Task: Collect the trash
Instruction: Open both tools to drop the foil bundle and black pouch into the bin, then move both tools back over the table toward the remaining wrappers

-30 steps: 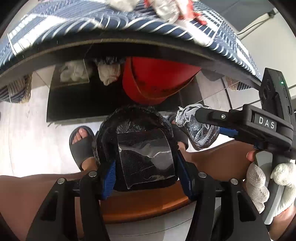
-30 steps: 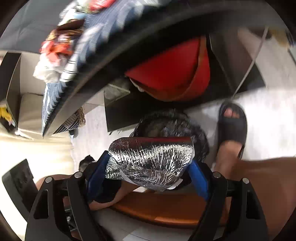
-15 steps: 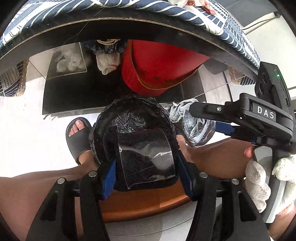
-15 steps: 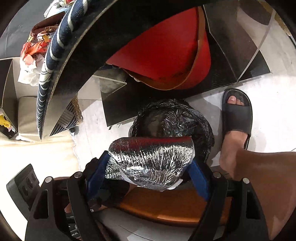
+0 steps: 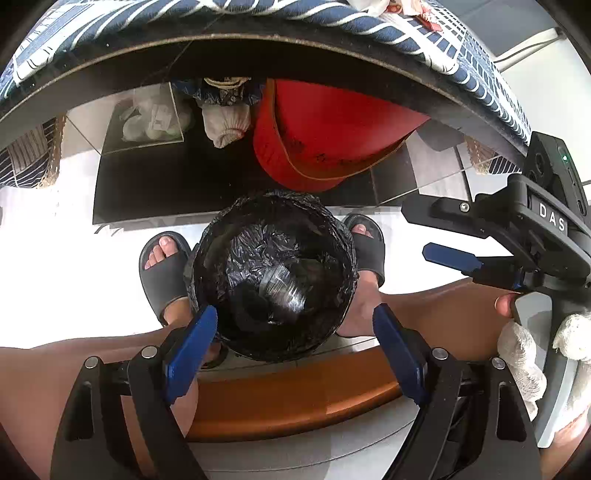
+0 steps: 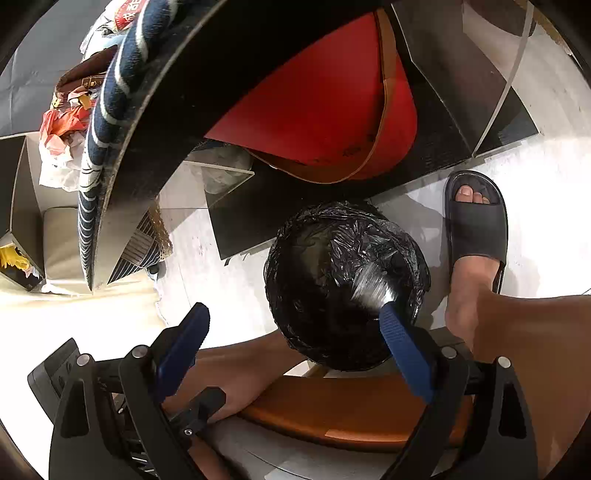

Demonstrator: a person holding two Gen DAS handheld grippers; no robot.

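Both the left gripper [image 5: 291, 343] and right gripper [image 6: 291, 332] have just opened empty above the lined bin [image 5: 273, 275], releasing their trash into it.

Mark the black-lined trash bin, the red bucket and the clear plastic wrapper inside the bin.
black-lined trash bin [image 5: 207, 254]: left wrist view, left rim.
red bucket [image 5: 332, 129]: left wrist view, side wall.
clear plastic wrapper [image 5: 282, 291]: left wrist view, crinkled middle, inside bin.

2 grippers: left gripper [image 5: 295, 325] & right gripper [image 6: 295, 325]; 1 black-lined bin [image 5: 273, 277]; 1 silvery wrapper [image 6: 371, 288] in it; 2 black sandals [image 5: 162, 273]; 1 red bag [image 5: 325, 136]; 1 striped cloth [image 5: 258, 18]
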